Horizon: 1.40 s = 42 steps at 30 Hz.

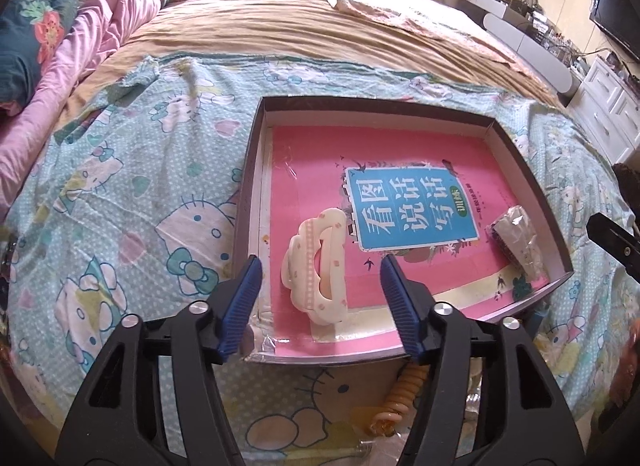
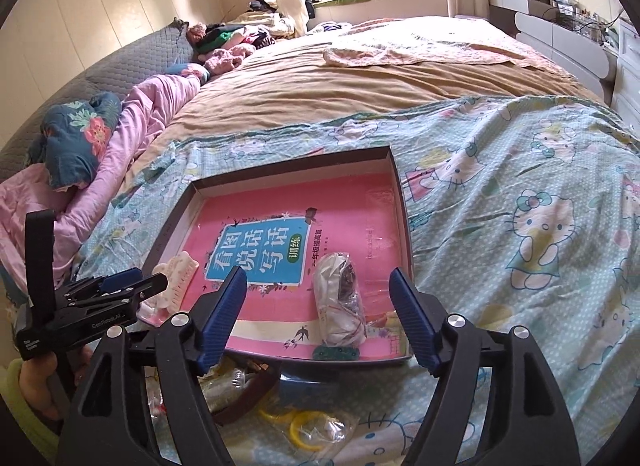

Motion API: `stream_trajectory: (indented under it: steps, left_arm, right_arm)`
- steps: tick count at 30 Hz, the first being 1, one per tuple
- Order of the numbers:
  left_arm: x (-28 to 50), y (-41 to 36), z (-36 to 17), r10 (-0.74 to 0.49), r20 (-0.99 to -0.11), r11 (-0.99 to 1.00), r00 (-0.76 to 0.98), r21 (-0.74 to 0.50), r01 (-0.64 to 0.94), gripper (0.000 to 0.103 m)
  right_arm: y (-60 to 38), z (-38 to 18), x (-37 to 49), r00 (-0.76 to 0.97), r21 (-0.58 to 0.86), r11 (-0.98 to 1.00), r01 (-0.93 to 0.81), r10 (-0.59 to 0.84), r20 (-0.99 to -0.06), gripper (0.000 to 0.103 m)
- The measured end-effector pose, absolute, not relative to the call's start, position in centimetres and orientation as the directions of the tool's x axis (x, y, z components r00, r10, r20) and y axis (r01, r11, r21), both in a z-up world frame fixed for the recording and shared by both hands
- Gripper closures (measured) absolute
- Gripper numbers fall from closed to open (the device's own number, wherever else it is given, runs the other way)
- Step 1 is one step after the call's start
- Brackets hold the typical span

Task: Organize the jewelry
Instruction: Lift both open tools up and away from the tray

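A shallow box tray [image 1: 248,169] [image 2: 402,201] lies on the bed with a pink book [image 1: 400,145] [image 2: 360,193] flat inside it. A cream cloud-shaped hair claw [image 1: 320,266] [image 2: 180,274] lies in the tray's near left part. A clear bag of dark beaded jewelry [image 1: 516,242] [image 2: 340,302] lies in its right part. My left gripper [image 1: 320,266] is open, its fingers either side of the claw and not touching it; it also shows in the right wrist view [image 2: 132,286]. My right gripper [image 2: 318,278] is open, just above the bag.
Loose jewelry lies on the Hello Kitty sheet [image 1: 120,185] in front of the tray: an amber spiral hair tie [image 1: 404,394], yellow rings in a bag [image 2: 304,430], a dark brown band [image 2: 248,398]. Pillows and a pink quilt [image 2: 152,113] lie at the left.
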State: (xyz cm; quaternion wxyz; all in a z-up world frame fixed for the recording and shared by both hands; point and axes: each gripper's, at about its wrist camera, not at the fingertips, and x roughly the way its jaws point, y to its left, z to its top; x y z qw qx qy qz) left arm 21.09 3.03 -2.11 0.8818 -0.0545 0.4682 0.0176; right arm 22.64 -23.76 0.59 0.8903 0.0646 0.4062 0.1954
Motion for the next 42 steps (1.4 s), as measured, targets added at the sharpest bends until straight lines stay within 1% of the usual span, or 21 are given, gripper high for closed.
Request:
stream_trajectory:
  steps: [1,3,4,7,10,21,34,36,42]
  left_arm:
    - [20.9,3.1,-1.8,-0.019,-0.823,0.993,0.567,-0.081,-0.084,0.04]
    - [20.3,3.2,-0.9,-0.024,-0.813,0.992,0.581,-0.09,-0.085,0.034]
    - [20.0,3.3,-0.4,-0.024,-0.808,0.992,0.589,-0.094,-0.088,0.028]
    - [19.0,3.5,1.0,-0.027,-0.787,0.99,0.616,-0.108,-0.094,0.018]
    - [17.9,3.7,2.1,-0.016,-0.769,0.989,0.639,-0.105,-0.102,0.013]
    - [13.9,4.0,5.0,-0.029,-0.715,0.984,0.699,-0.145,-0.106,0.012]
    - [10.5,4.0,4.3,-0.044,-0.712,0.984,0.701,-0.151,-0.092,0.012]
    - [10.1,4.0,3.9,-0.043,-0.716,0.985,0.697,-0.146,-0.089,0.012]
    - [9.1,3.7,2.8,-0.051,-0.725,0.987,0.687,-0.143,-0.077,0.012]
  right_arm:
    - [-23.9,1.0,22.4,0.601,0.273,0.916,-0.295,0.4,-0.692,0.031]
    - [-24.1,1.5,21.9,0.61,0.274,0.915,-0.295,0.401,-0.684,0.03]
    - [-24.2,1.8,21.6,0.615,0.274,0.915,-0.295,0.401,-0.679,0.03]
    - [-24.4,2.5,21.0,0.623,0.27,0.915,-0.3,0.403,-0.67,0.03]
    - [-24.6,3.0,20.2,0.629,0.269,0.914,-0.304,0.405,-0.663,0.03]
    - [-25.0,4.0,17.5,0.639,0.249,0.914,-0.321,0.403,-0.655,0.03]
    - [-24.8,2.7,15.0,0.611,0.224,0.915,-0.336,0.392,-0.688,0.03]
    - [-24.9,2.6,14.6,0.618,0.22,0.917,-0.332,0.388,-0.683,0.009]
    - [-24.6,2.2,13.9,0.609,0.205,0.918,-0.341,0.382,-0.695,0.008]
